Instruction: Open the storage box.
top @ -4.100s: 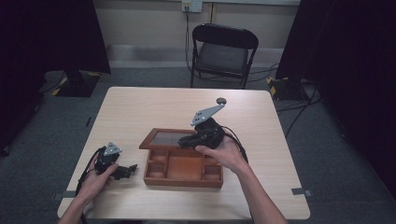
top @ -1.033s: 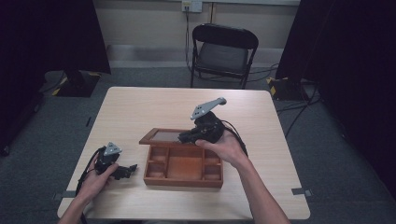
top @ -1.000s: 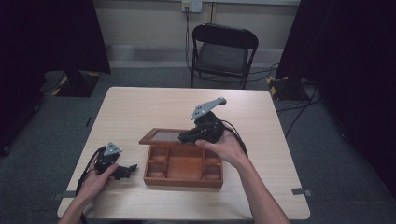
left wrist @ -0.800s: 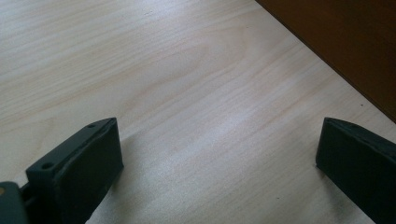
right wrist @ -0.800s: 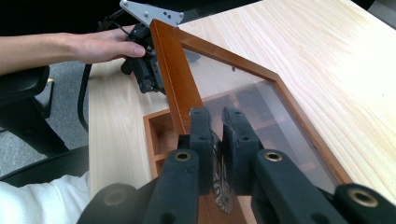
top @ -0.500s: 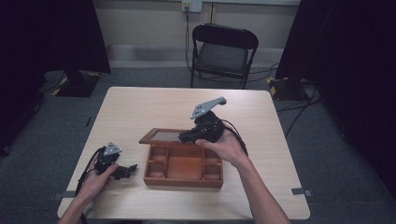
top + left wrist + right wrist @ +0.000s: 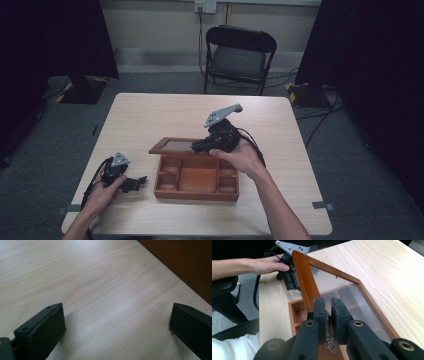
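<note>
A brown wooden box [image 7: 196, 181] with several open compartments sits near the table's front middle. Its glass-paned lid [image 7: 172, 146] stands tilted up along the box's far side. My right gripper [image 7: 198, 146] is shut on the lid's wooden frame [image 7: 305, 282], jaws pinching the edge [image 7: 328, 301] beside the glass [image 7: 342, 287]. My left gripper [image 7: 140, 181] rests on the table left of the box, open, with bare tabletop between its jaws [image 7: 117, 320]. The box's dark side [image 7: 185, 265] lies just past its right jaw.
The light wooden table [image 7: 150, 115] has free room behind and to both sides of the box. A black folding chair [image 7: 239, 55] stands beyond the far edge. Cables trail from both grippers across the tabletop.
Since four seconds ago my right gripper has risen a little with the lid's edge. Over the last second nothing has visibly moved. The left gripper has stayed put.
</note>
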